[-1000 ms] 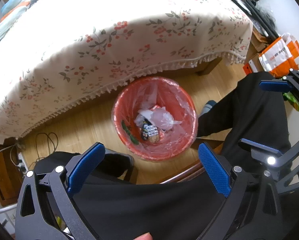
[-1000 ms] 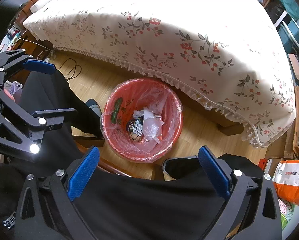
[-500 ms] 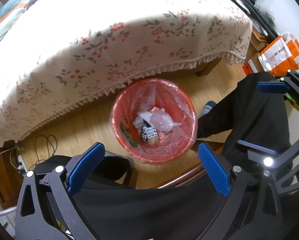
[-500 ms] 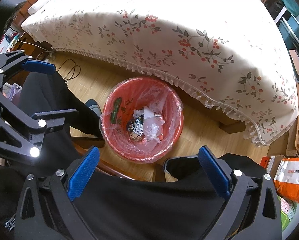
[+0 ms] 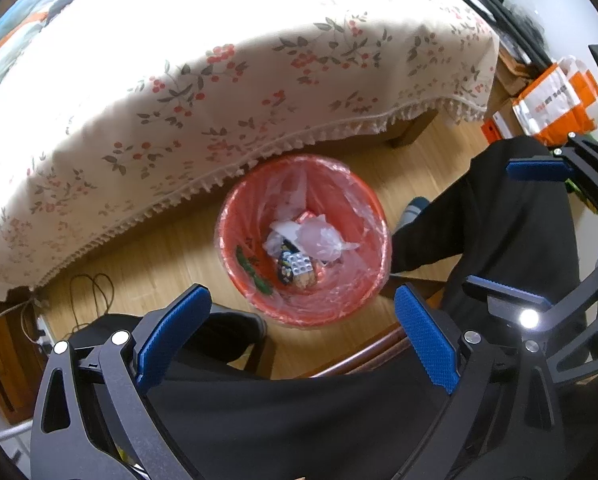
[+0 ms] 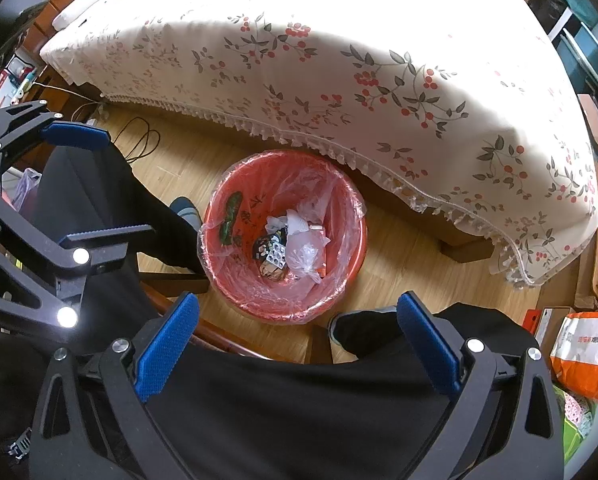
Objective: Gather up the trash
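Above the red bin (image 5: 303, 240) by the table's fringed edge, the left gripper (image 5: 299, 334) and right gripper (image 6: 295, 340) hang spread, empty. The trash (image 6: 295, 246) appears binned; next probably comes gathering the liner (image 5: 363, 216).

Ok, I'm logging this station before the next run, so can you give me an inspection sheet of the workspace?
Surface: wooden floor; table under flowered tablecloth.
Job's things: red bin with clear liner, holding wrappers and a plastic bag.
Clutter: orange-and-white bag.
Grippers: left gripper and right gripper open, holding nothing.
Cables: dark cable loops on floor.
Surroundings: person's dark-clothed legs.
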`<state>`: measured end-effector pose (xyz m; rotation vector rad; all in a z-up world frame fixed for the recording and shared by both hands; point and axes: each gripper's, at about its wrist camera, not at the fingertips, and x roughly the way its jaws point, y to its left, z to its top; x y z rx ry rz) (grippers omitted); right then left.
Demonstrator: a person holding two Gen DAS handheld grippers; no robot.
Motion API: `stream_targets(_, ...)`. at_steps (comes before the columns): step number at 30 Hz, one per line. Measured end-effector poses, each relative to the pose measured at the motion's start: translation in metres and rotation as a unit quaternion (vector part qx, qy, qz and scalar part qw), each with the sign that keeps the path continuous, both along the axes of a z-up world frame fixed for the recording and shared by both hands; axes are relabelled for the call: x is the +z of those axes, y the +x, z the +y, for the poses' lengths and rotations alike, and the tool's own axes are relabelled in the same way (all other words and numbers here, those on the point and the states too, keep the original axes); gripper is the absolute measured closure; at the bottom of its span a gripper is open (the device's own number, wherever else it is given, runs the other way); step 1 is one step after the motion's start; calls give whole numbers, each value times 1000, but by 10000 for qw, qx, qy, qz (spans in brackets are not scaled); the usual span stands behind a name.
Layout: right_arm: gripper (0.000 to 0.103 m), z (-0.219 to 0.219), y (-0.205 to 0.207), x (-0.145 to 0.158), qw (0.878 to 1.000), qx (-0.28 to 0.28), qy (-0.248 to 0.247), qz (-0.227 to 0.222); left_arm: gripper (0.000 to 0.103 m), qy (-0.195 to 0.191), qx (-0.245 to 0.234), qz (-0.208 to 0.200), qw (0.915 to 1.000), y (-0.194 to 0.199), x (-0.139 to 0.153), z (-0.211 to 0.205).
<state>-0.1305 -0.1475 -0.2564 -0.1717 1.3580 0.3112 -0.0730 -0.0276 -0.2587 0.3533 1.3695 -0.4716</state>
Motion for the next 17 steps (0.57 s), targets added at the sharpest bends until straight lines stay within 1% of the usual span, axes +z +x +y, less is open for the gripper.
stream_targets(17, 5, -6, 5, -5, 10000, -30, -8, 69, 7, 57, 139, 227, 9996, 7, -11, 4)
